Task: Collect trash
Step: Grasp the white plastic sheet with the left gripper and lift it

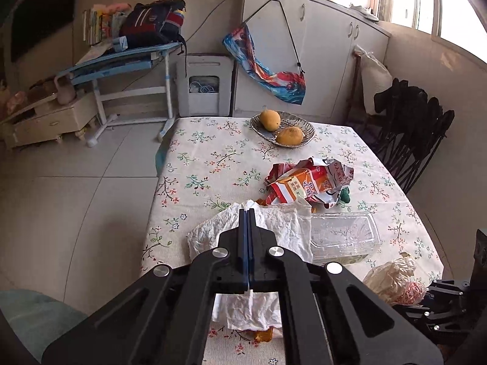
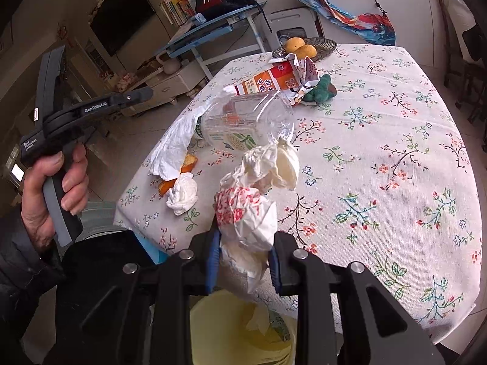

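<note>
Both tongs loaded, drop next.
Right tongs [image 2: 243, 252] grasp crumpled white-and-red paper wad [image 2: 246, 210] above pale yellow bin [image 2: 213, 328] off surface's near edge; release squarely over it. Left tongs [image 1: 247, 213] clenched on crinkled white napkin [image 1: 274, 225], near edge; lift clear.

The tablecloth [image 2: 380, 140] is white with small red and blue flowers and green leaves. The paper towel [image 1: 274, 228] on it is white. The snack bag [image 1: 307, 184] is orange, red and white. The box [image 1: 344, 237] beside it is clear, see-through plastic. Two yellow-orange fruits [image 1: 269, 120] sit in a grey dish [image 1: 310, 129]. The crumpled wrapper [image 2: 252, 200] is cream white with a red speckled patch. The bucket [image 2: 213, 331] below is pale yellow. The soft toy [image 2: 322, 91] is dark green. The cloth bag [image 1: 264, 70] on the cupboard is blue, red and white
</note>
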The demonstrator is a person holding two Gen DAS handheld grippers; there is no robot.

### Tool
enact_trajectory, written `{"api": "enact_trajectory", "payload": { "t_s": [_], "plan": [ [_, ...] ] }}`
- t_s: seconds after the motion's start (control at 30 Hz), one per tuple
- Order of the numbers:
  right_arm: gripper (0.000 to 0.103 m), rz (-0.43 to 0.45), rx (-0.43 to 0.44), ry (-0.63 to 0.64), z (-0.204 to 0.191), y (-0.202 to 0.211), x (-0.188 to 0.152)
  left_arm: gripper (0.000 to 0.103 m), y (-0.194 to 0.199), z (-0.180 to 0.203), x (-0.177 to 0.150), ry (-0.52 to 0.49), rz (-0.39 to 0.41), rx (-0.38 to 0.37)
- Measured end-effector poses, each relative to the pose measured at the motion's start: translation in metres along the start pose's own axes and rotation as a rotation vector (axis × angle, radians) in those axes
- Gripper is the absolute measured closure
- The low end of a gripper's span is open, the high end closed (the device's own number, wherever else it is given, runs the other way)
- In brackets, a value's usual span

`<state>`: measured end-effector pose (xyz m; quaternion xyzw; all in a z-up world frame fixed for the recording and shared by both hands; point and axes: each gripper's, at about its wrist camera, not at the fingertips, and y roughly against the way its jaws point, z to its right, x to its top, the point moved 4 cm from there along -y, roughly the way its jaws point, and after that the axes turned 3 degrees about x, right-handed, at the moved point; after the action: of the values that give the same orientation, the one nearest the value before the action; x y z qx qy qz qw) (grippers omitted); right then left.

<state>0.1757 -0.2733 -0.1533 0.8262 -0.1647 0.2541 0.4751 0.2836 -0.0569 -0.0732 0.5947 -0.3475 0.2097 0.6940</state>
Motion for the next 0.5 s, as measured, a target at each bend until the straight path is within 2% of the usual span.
{"api": "enact_trajectory", "payload": {
  "t_s": [0.03,0.1,0.13,0.17,0.33,0.5],
  "plan": [
    [0.075,0.000,0.005,-0.004,0.000,0.000,0.000,0.101,-0.004,0.001,-0.001,-0.015,-0.020,0.004],
    [0.075,-0.001,0.009,-0.003,-0.001,0.000,0.000,0.075,-0.021,0.001,-0.007,-0.038,-0.102,0.013],
    [0.075,-0.001,0.010,0.000,-0.002,0.000,0.000,0.043,-0.029,-0.001,-0.011,-0.037,-0.136,0.028],
    [0.075,-0.002,0.011,0.002,-0.003,-0.001,0.000,0.026,-0.036,-0.002,-0.015,-0.040,-0.144,0.058],
    [0.075,-0.010,0.009,-0.010,0.002,-0.005,0.002,0.017,-0.066,-0.018,-0.027,-0.074,-0.170,0.180],
    [0.075,-0.023,0.009,-0.020,0.005,-0.011,0.002,0.016,-0.089,-0.037,-0.035,-0.066,-0.224,0.182]
  ]
}}
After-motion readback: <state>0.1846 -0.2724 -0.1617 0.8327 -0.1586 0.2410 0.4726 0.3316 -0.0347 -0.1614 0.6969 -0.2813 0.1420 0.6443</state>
